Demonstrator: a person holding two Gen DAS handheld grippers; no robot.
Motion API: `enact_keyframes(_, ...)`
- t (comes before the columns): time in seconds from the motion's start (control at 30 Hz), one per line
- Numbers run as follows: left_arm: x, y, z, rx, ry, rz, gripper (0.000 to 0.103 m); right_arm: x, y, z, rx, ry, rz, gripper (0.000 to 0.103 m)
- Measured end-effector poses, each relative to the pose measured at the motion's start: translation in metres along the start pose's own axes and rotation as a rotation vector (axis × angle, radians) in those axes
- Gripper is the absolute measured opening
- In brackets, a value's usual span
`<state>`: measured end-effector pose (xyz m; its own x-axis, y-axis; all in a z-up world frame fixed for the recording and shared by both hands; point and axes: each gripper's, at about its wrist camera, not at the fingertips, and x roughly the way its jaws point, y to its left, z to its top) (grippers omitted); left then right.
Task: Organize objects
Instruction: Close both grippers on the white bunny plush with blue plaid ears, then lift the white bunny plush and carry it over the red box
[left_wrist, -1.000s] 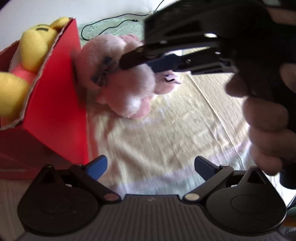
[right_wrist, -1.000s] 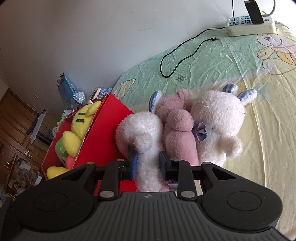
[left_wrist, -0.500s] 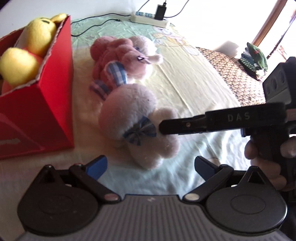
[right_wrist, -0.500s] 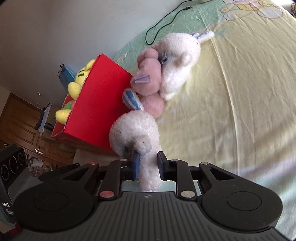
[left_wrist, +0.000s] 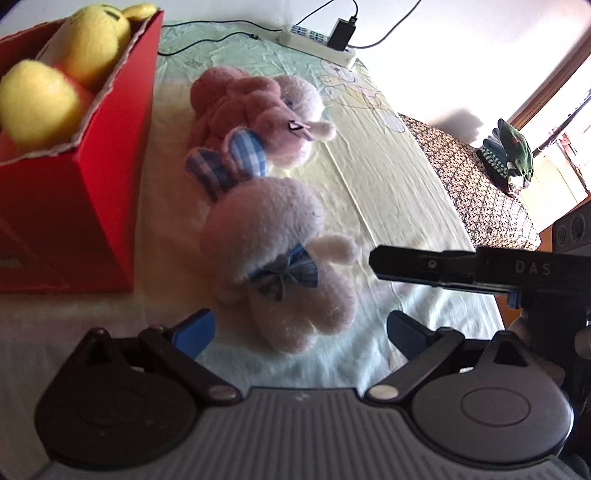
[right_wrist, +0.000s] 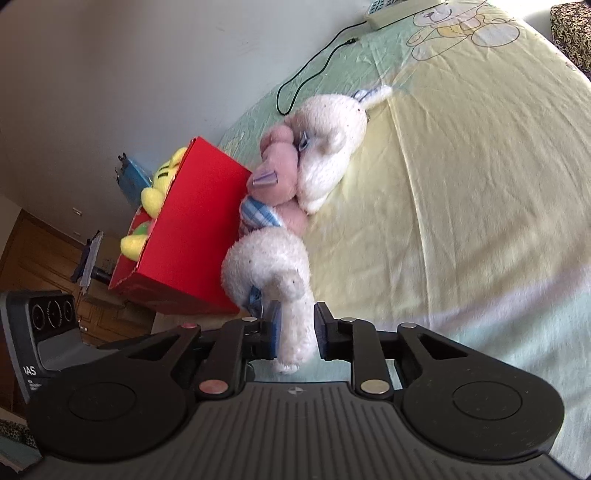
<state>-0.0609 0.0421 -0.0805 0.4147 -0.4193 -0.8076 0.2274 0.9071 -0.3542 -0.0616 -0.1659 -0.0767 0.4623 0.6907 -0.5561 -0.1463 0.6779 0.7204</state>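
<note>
Opening R claw (right_wrist: 295, 326) round white plush (right_wrist: 273, 266) leg; L claw (left_wrist: 300, 330) wide, empty.

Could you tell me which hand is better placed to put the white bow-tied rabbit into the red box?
Probably left: the left tool, open, frames the white rabbit, which lies beside the red box. The right tool is opening, with the rabbit's limb between its jaws.

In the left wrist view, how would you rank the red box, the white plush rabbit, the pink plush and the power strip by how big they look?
1. Red box, though nearness inflates it.
2. White plush rabbit and pink plush: too alike to rank, the rabbit being nearer.
3. Power strip, farthest away.
</note>
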Motion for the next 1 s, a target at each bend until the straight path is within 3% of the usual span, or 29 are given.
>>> enact_keyframes(0.2, 0.014, -0.007, 0.009, 0.029, 0.001, 0.045, 0.092, 0.019, -0.002, 0.018, 0.057, -0.016, 0.034, 0.033)
enact_keyframes(0.3, 0.023, -0.007, 0.013, 0.045, 0.014, 0.063, 0.084, 0.034, -0.002, 0.022, 0.082, 0.002, 0.04, 0.046)
enact_keyframes(0.63, 0.036, -0.005, 0.016, 0.065, 0.045, 0.101, 0.082, 0.064, -0.005, 0.018, 0.146, 0.093, 0.13, 0.048)
enact_keyframes(1.0, 0.028, -0.023, 0.015, 0.122, 0.035, 0.113, 0.082, 0.038, -0.012, 0.004, 0.142, 0.116, 0.19, 0.043)
